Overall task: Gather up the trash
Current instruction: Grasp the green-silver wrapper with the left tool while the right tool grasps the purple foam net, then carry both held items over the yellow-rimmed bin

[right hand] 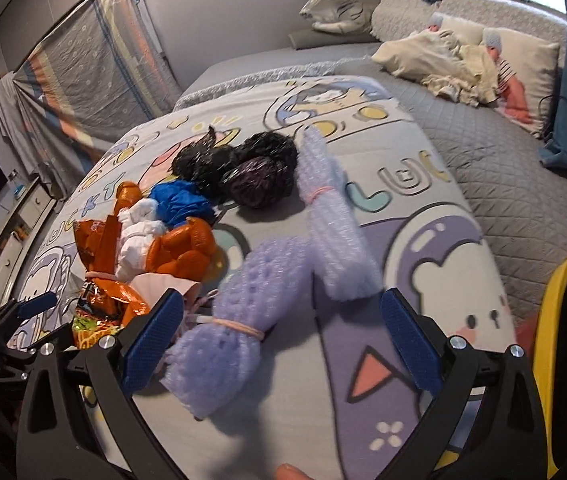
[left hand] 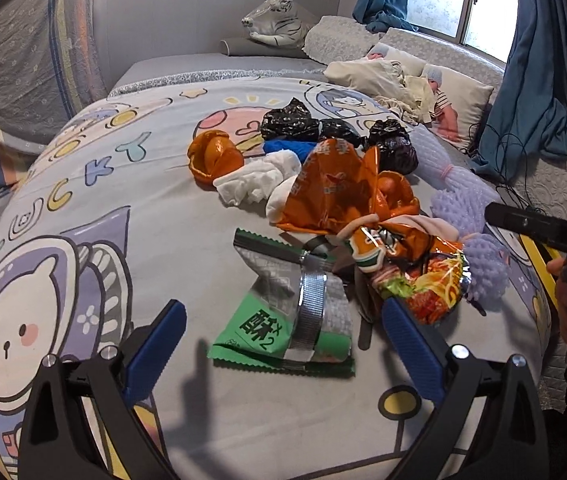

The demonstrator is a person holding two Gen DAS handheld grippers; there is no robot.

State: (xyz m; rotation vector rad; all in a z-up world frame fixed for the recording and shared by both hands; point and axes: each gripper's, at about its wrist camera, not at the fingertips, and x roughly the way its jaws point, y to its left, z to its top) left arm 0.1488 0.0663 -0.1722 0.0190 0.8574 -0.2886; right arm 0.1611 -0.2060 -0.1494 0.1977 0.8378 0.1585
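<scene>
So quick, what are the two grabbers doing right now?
Left gripper: jaws open, holding nothing, green wrapper between them.
Right gripper: jaws open, holding nothing, purple foam net between them.

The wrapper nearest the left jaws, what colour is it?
Green and silver wrapper, clearest in the left wrist view.

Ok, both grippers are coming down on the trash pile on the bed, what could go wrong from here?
The left hand-held gripper is open over the green wrapper, which lies flat on the bedspread, so the fingers may pinch fabric too. The right hand-held gripper is open around a purple foam net bundle; soft foam could slip out.
</scene>
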